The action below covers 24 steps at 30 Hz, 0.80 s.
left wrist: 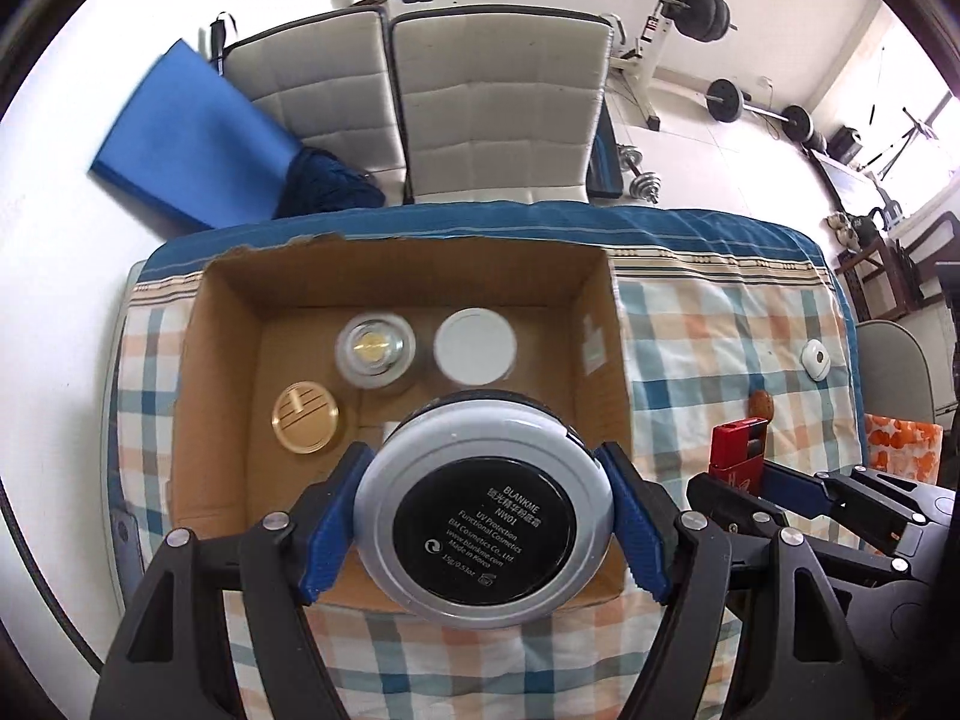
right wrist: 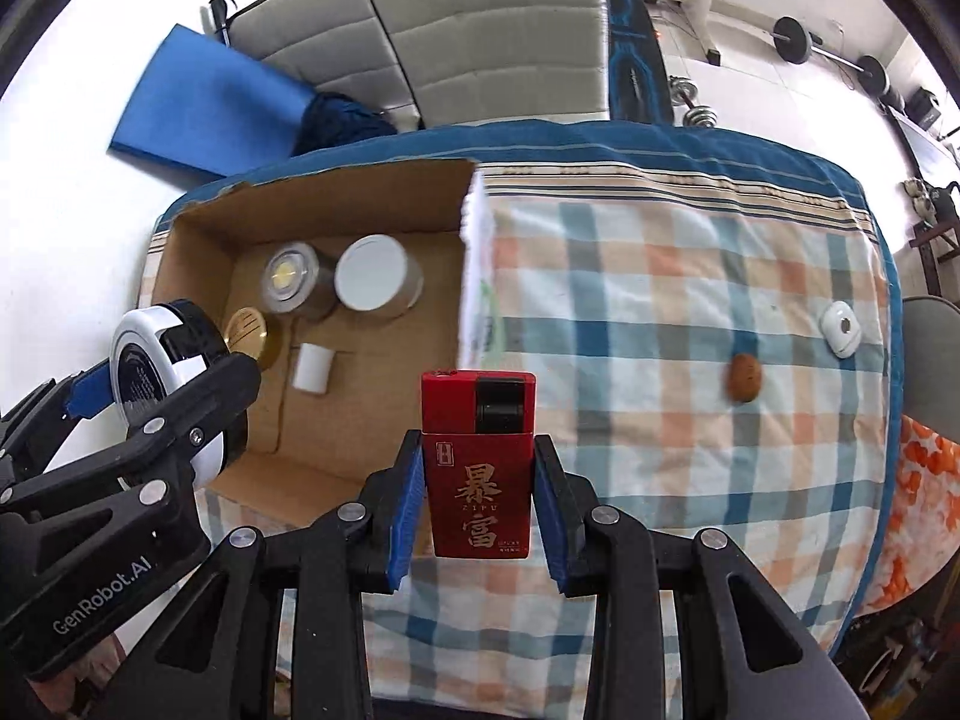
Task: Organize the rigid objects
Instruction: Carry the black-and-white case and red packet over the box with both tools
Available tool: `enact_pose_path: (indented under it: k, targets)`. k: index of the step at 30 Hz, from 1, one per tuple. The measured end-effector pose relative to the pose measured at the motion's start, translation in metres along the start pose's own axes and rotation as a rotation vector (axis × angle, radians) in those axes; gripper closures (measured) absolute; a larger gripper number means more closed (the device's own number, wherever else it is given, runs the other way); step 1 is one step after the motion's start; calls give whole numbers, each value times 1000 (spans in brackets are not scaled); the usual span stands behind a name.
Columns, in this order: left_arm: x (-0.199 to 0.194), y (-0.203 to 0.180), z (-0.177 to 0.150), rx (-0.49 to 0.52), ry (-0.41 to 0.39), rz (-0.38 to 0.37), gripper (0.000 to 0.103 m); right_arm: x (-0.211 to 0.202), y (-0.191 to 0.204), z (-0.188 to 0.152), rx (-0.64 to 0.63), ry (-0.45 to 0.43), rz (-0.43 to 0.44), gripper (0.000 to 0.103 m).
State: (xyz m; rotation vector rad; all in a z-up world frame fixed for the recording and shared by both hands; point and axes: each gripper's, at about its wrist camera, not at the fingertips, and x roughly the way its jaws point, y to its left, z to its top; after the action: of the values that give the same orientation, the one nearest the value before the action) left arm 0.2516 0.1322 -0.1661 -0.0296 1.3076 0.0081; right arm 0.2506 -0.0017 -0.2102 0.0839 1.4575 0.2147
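1. Cardboard box [left wrist: 420, 276], open at the top, sits on the surface under a checked cloth [right wrist: 660, 276].
2. Inside the box are a flat round gold lid [left wrist: 305, 417], a clear jar with a gold middle [left wrist: 375, 347], a jar with a white lid [left wrist: 475, 345] and a small white tube [right wrist: 312, 366].
3. The left gripper [left wrist: 485, 483] holds a round silver case with a black label [left wrist: 485, 516]. Its blue pads squeeze the case on both sides, up in the air over the near part of the box.
4. The right gripper [right wrist: 476, 492] is almost closed. It holds a flat red lighter with gold letters [right wrist: 477, 462] above the cloth, just beside the box wall.
5. A small brown nut-like thing [right wrist: 745, 386] and a small white round gadget [right wrist: 842, 327] lie on the cloth, well apart from the box.
6. The silver case is smooth and round, so it could slip out and fall on the jars.
7. The two grippers are near each other, so they could bump over the box.
8. The lighter could catch the box wall and tip out of its grip.
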Motion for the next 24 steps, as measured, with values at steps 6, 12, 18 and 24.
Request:
enact_pose_path:
  k: [6, 12, 18, 24]
  targets:
    - [-3, 49, -11, -49, 5, 1, 30, 18, 32, 0, -25, 17, 8, 67]
    - [38, 99, -19, -98, 110, 10, 30, 53, 54, 8, -23, 58, 8, 67]
    - [104, 126, -27, -107, 255, 14, 30, 104, 68, 19, -17, 121, -23, 67]
    - [165, 146, -30, -115, 378, 29, 30, 152, 77, 30, -20, 193, -65, 67]
